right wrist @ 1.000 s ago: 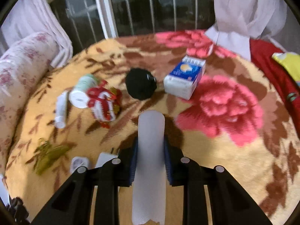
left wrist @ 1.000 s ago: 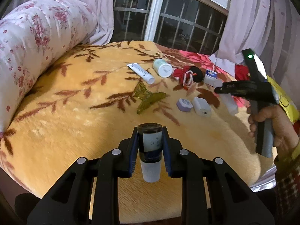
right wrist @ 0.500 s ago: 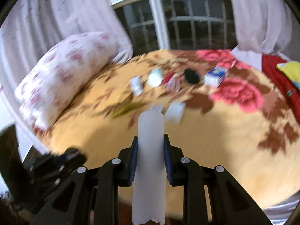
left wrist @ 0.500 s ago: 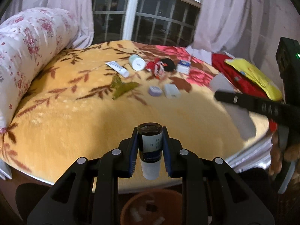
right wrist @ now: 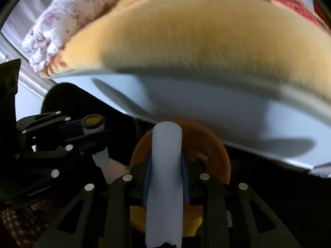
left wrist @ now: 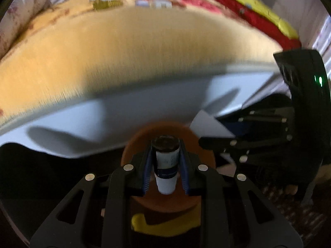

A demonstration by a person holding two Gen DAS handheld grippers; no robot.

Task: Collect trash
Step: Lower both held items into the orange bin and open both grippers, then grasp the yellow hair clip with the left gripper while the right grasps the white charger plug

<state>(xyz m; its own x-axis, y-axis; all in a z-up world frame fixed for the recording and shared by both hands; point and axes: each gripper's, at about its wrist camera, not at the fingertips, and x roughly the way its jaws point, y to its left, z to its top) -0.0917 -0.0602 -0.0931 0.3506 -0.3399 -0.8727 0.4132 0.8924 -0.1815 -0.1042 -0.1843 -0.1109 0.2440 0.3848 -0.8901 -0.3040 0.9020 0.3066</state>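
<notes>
Both grippers hang over an orange bin (left wrist: 134, 142) on the floor at the foot of the bed (left wrist: 144, 47), each carrying one piece of trash. The left gripper (left wrist: 165, 169) has its fingers clamped on a small dark bottle (left wrist: 166, 157) with a white cap, cap end pointing back toward the camera; in the left wrist view the bottle sits directly above the bin's opening. The right gripper (right wrist: 166, 173) grips a pale white tube (right wrist: 165, 175) between its fingers, its rounded end reaching out over the bin's far rim in the right wrist view. More clutter lies well apart at the far side of the yellow blanket (right wrist: 196, 31), blurred beyond identification.

The step in hand appears to be the drop. To do it well, each item should be centred over the opening before the fingers part, and low enough that nothing bounces off the rim. The tube is long and overhangs the fingers at both ends, so tipping its front end downward first would likely help it slide in cleanly. With the two grippers close together, releasing one at a time should keep them from knocking each other.
</notes>
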